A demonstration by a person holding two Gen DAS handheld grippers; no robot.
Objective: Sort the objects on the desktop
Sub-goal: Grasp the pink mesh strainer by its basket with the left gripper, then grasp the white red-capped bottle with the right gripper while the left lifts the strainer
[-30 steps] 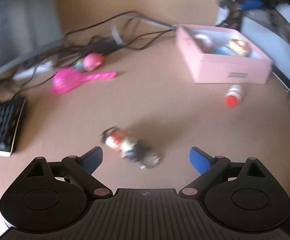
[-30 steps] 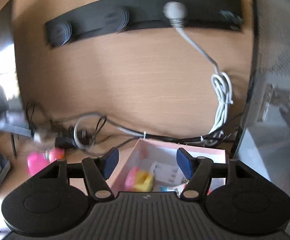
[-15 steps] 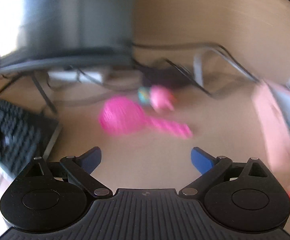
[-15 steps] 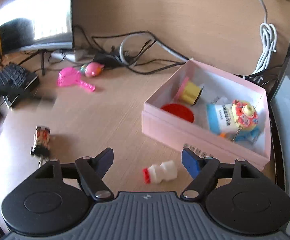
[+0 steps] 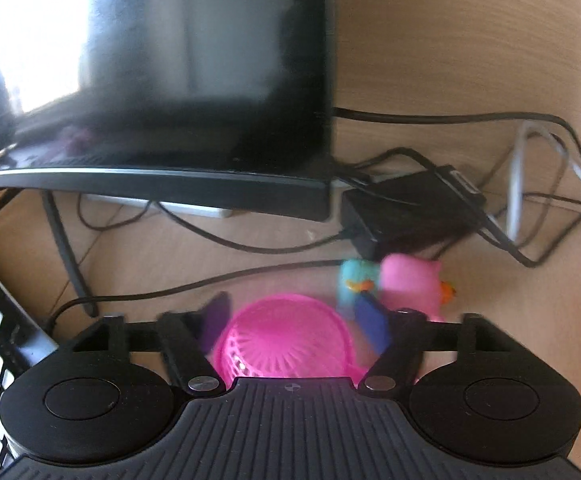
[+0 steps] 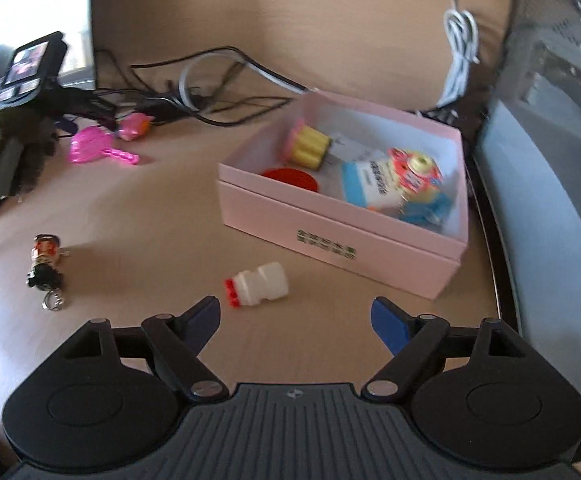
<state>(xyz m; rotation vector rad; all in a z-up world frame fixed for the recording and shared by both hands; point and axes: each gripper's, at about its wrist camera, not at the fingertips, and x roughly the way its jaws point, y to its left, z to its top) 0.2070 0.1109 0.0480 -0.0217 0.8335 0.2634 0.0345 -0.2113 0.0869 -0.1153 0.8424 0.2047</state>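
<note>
A: Nearest to us in the left wrist view, our left gripper has the pink scoop between its blue fingers. The jaws are closing around its mesh bowl, low in the centre of the frame, but blur keeps us from telling whether the pads press yet.

B: And just past it, right of centre, the pink duck toy stands beside the scoop, with the black power brick and cables behind, and the monitor filling the upper left.

A: In the right wrist view our right gripper is empty and its jaws are opening. The small white bottle lies on the desk just beyond its fingertips, a little left of centre.

B: Further out, the keychain figure lies at the left edge, and the pink box sits right of centre, already holding several toys.

A: So we judge we are at the pick-up step for the scoop.

B: Next we need a firm pinch on that rim, then a lift clear of the duck and cables and a carry to the box. The bottle looks like the right gripper's target.
</note>
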